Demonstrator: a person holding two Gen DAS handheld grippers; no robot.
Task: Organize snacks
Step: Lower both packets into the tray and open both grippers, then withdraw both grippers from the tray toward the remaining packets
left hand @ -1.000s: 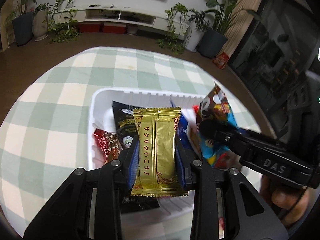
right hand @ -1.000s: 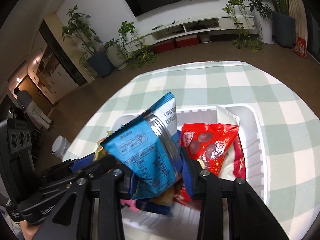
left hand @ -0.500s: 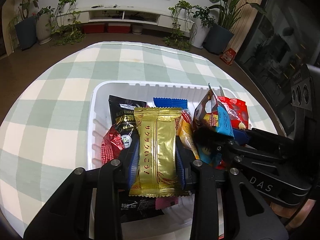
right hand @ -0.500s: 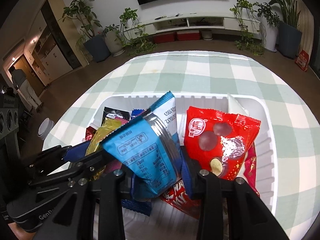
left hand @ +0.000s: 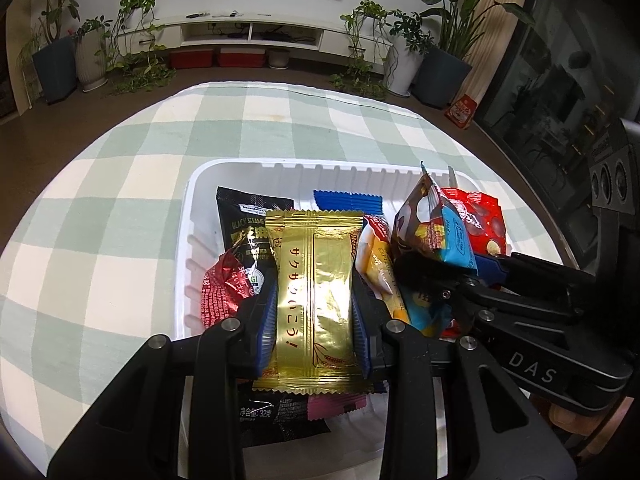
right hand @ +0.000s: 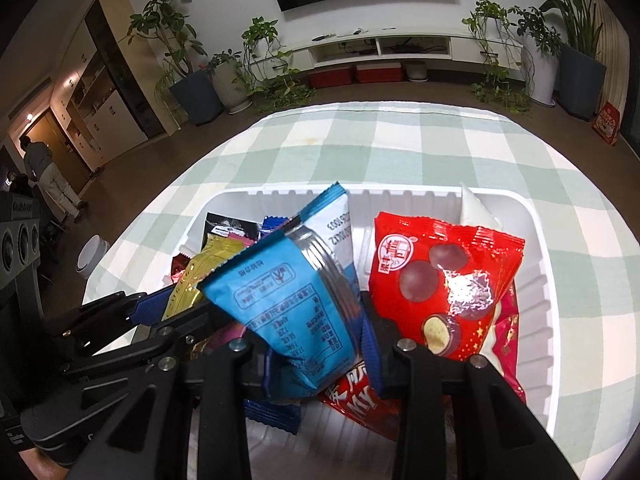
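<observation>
A checked tablecloth [left hand: 120, 184] carries a white plastic tray [left hand: 188, 216] heaped with snack packets; above its near edge the left gripper [left hand: 316, 316] pinches a gold wafer packet [left hand: 316, 280] – beside it, the right gripper [right hand: 316, 344] clamps a blue snack packet [right hand: 288, 300] – a red chocolate-ball bag [right hand: 440, 280] lies toward the tray's right side

Left gripper [left hand: 316, 320] clamps a gold packet [left hand: 316, 304] over the white tray [left hand: 192, 200]; right gripper [left hand: 444, 276] alongside
</observation>
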